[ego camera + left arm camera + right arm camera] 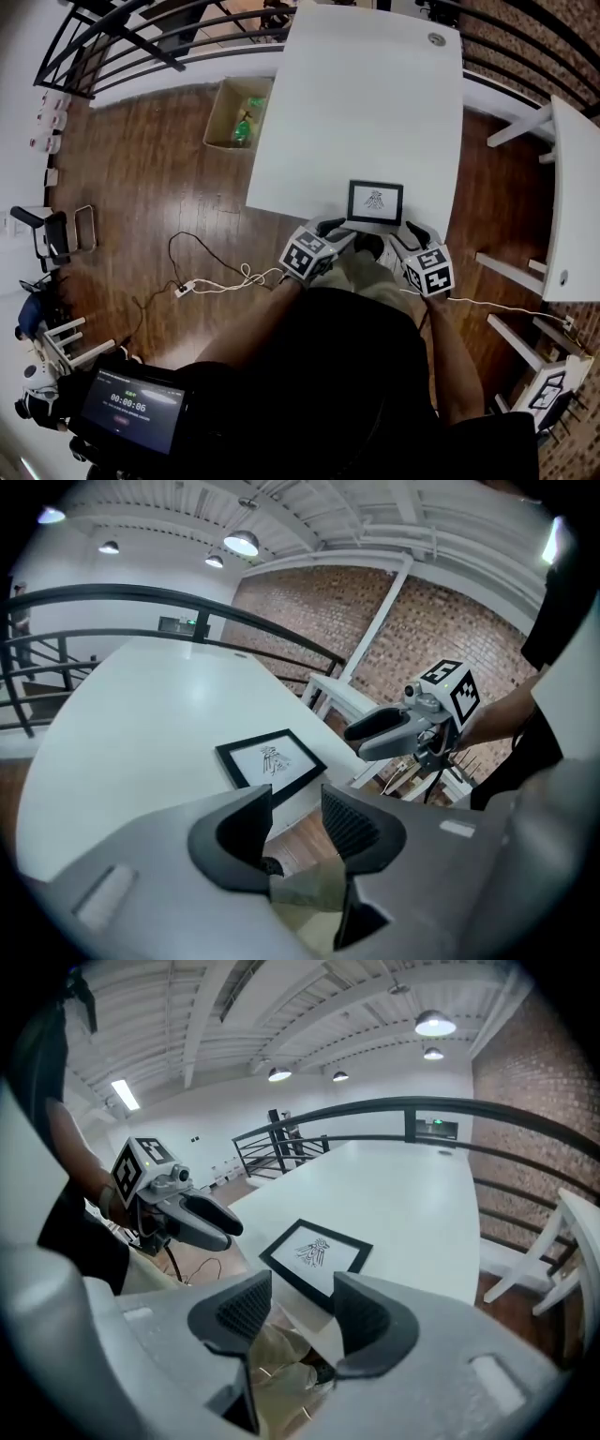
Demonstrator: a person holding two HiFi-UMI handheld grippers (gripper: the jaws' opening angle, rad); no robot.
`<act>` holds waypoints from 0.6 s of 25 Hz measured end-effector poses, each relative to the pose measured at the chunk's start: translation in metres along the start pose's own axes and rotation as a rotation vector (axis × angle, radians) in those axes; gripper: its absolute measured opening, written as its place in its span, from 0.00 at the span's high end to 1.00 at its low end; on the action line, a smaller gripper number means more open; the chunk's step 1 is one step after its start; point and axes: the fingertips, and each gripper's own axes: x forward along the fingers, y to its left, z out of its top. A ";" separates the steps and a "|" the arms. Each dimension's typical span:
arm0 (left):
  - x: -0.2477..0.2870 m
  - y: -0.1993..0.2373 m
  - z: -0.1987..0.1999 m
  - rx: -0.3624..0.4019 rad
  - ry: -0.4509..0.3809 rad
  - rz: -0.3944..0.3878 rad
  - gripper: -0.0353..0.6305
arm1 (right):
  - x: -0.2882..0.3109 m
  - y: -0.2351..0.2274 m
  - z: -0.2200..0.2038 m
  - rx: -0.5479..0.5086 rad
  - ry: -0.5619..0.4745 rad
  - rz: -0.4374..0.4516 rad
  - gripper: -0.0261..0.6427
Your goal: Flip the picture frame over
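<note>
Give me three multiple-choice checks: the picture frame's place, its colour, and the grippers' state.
1. Where does the picture frame lie?
A) on the white table, near its edge by the person
B) on the floor
C) in a box
2. What colour is its border?
A) white
B) black
C) red
3. How are the left gripper and the right gripper?
A) left shut on the frame
B) right shut on the frame
C) both open, empty
Answers:
1 A: the head view shows it flat by the table's near edge.
2 B: the border shows black in every view.
3 C: each gripper view shows jaws apart, gripping nothing.
</note>
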 end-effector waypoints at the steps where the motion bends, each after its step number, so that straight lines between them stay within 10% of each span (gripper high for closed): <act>1: 0.004 0.005 -0.005 -0.005 0.020 0.006 0.69 | 0.004 -0.002 -0.005 0.008 0.017 -0.003 0.67; 15: 0.046 0.027 -0.040 -0.074 0.148 0.037 0.66 | 0.045 -0.021 -0.046 0.096 0.154 0.015 0.61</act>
